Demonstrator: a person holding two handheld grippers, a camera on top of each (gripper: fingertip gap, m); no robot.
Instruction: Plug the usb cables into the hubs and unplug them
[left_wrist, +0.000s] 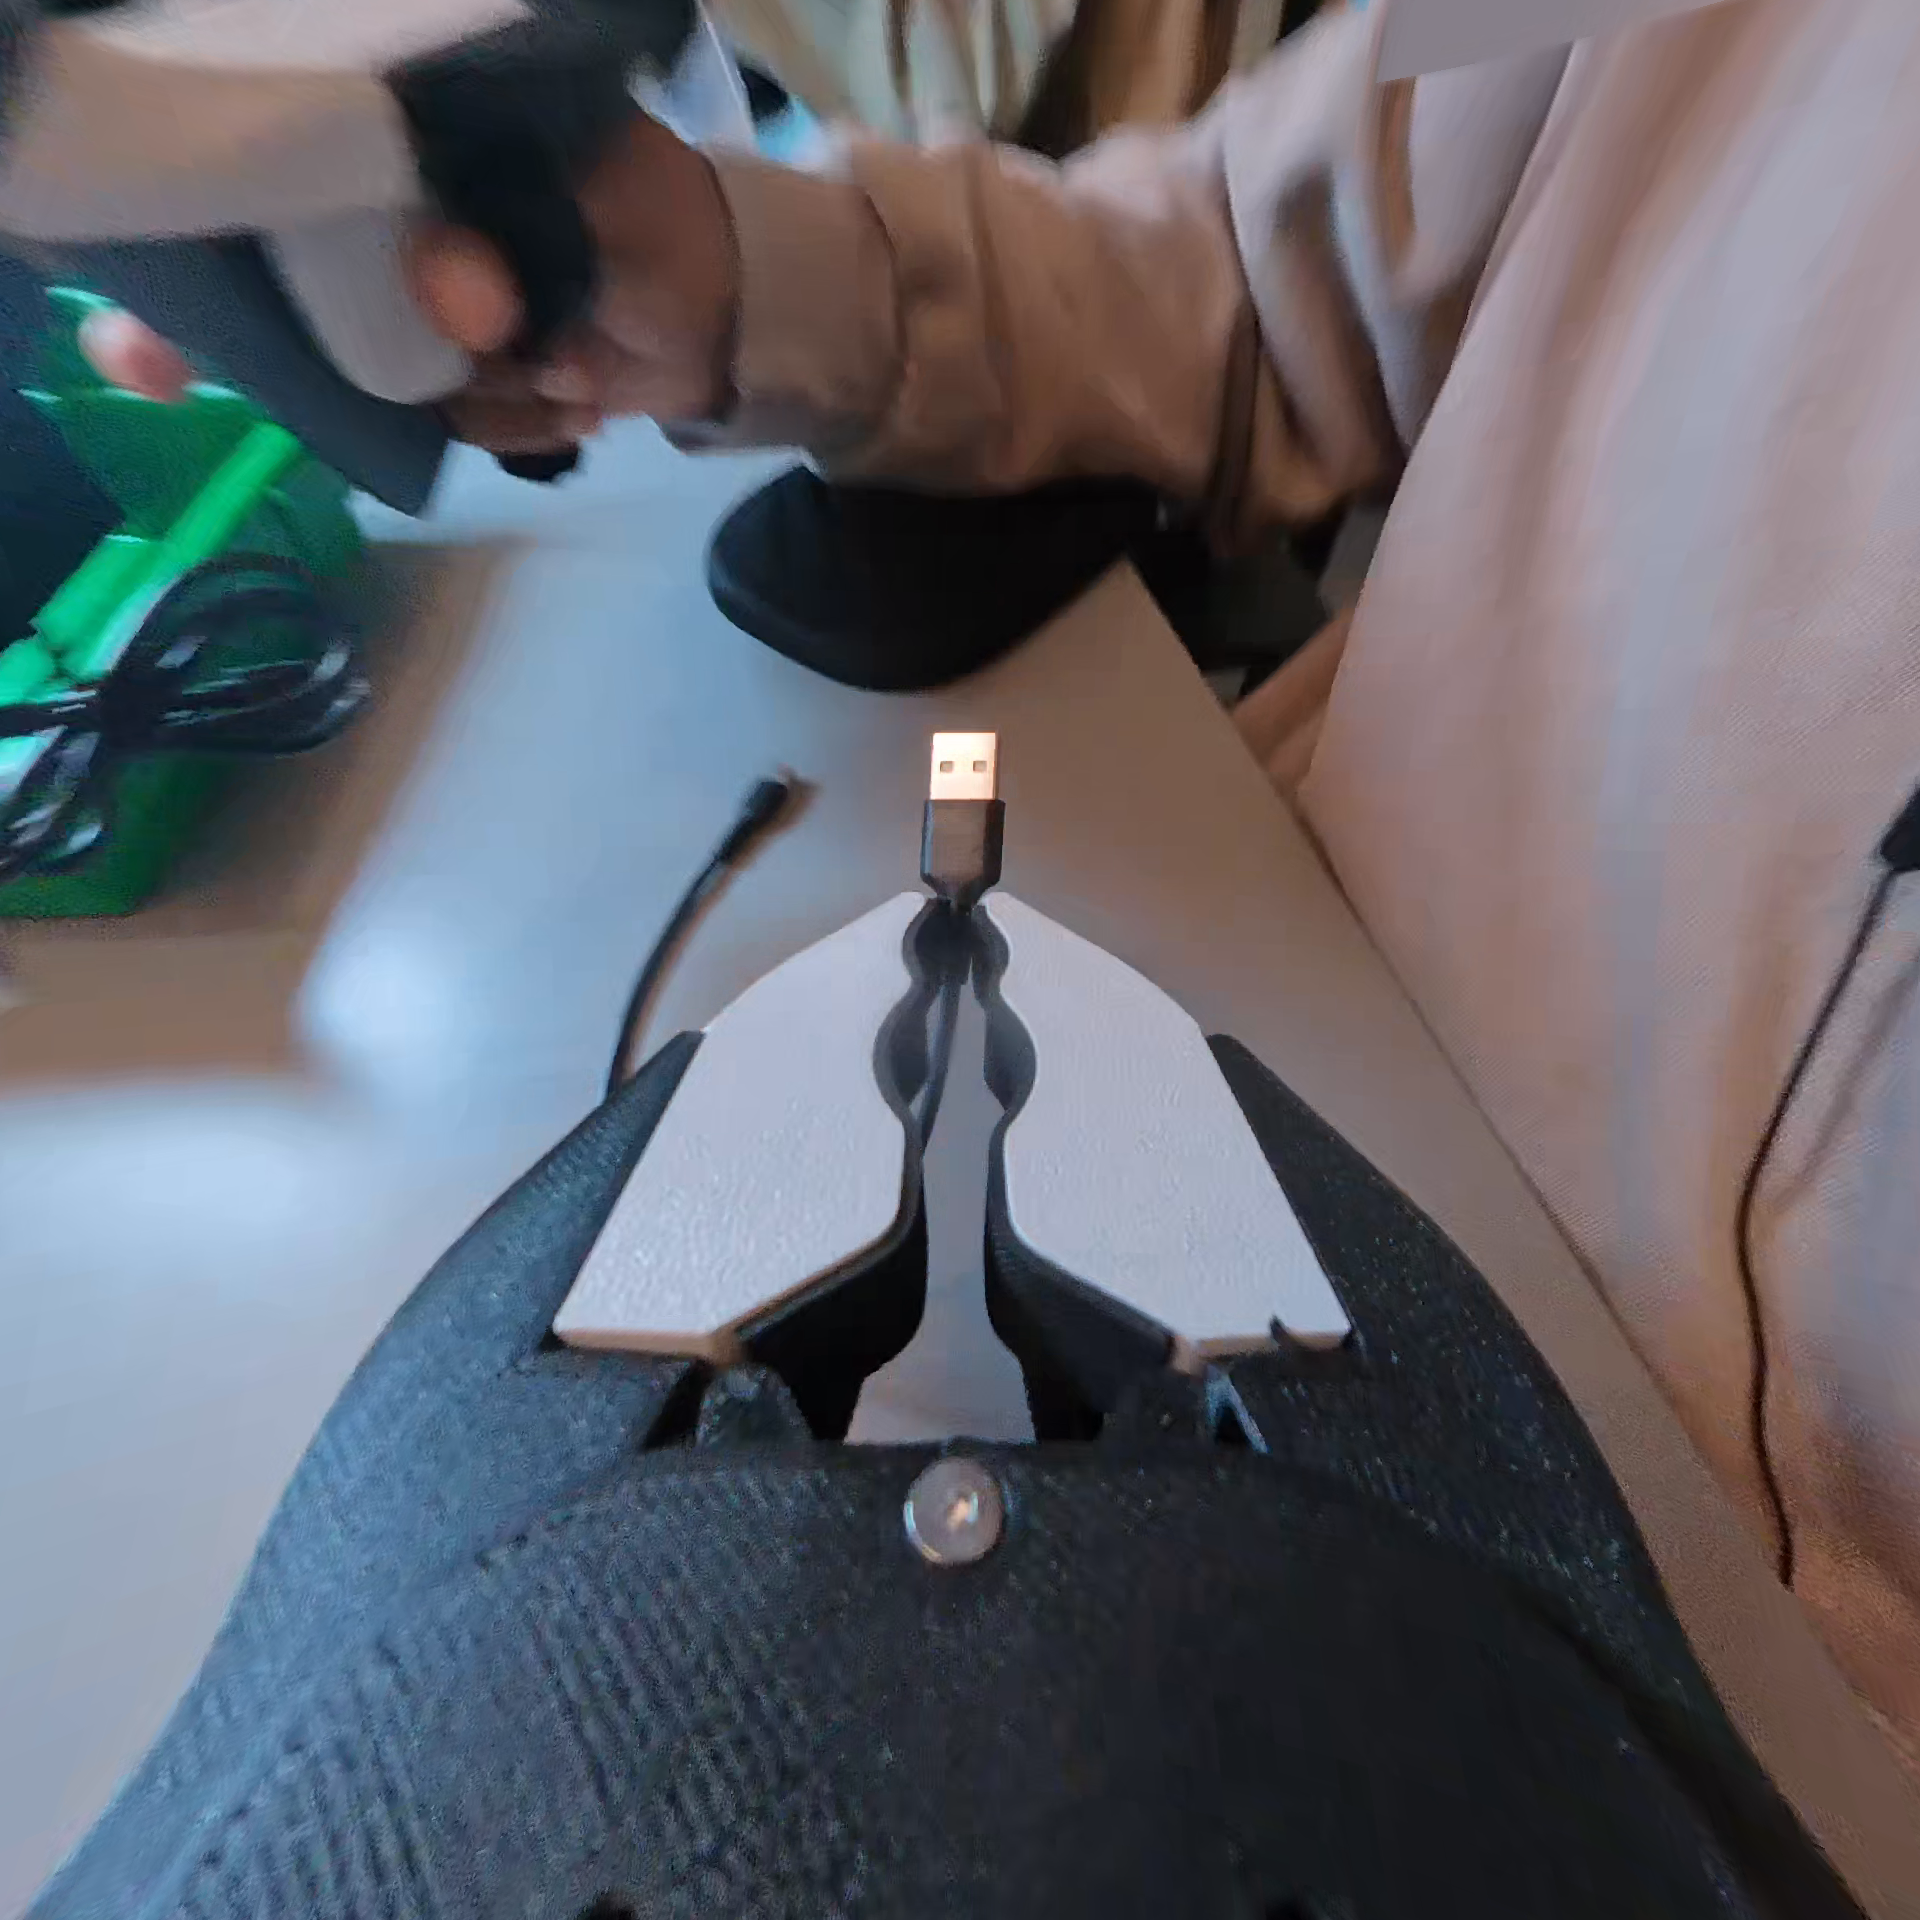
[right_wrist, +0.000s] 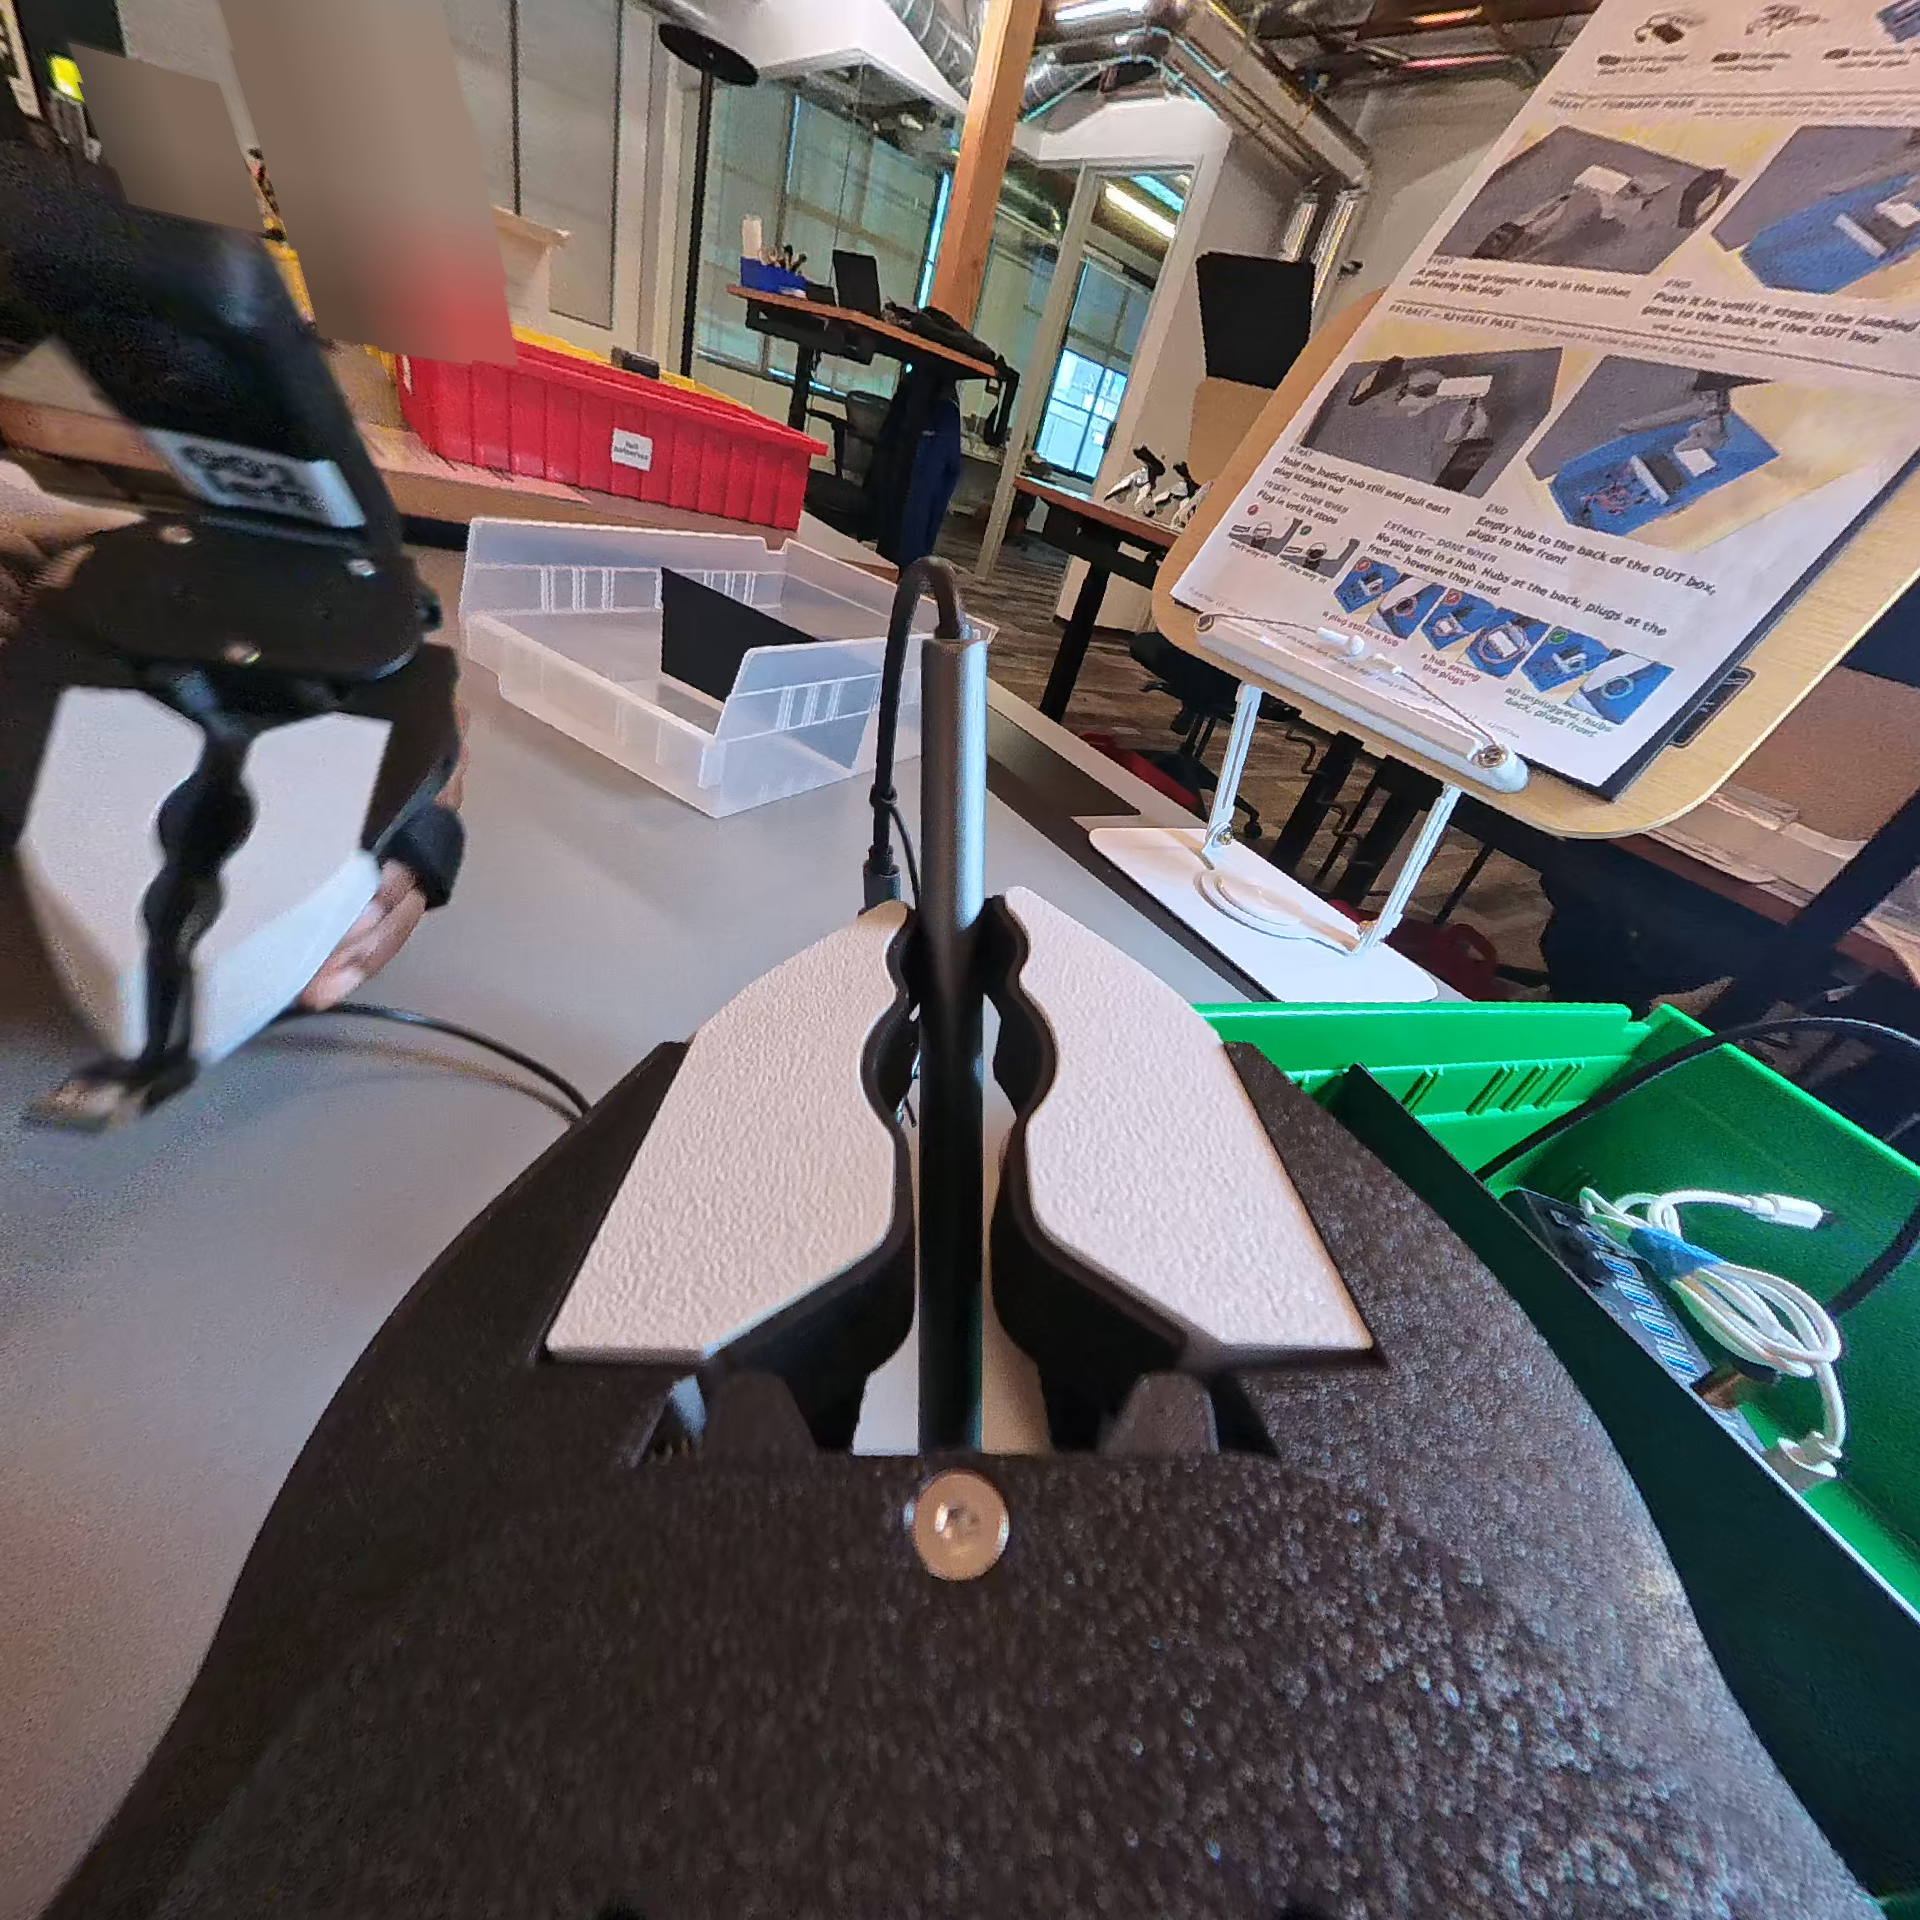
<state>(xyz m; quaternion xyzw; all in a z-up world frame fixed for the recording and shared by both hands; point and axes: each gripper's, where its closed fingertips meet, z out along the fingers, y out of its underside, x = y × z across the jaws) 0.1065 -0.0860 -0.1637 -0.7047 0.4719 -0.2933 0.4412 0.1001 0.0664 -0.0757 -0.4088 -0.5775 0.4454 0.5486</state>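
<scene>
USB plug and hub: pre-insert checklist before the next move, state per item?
1. Left claw grips USB plug by its black housing: ok.
2. Plug's metal end sticks out clear ahead of the fingers: ok.
3. Right claw clamps the hub, seen edge-on: ok.
4. Hub's own cable arcs off the far end, clear of the fingers: ok.
5. Plug lined up with a hub port: not ok, the claws are apart.
6. Free port facing the plug: cannot tell.

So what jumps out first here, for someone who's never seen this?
The left tongs pinch a black cable with its shiny USB plug sticking out over the grey table. The right tongs clamp a slim dark hub upright, beside a bright green bin.
</scene>
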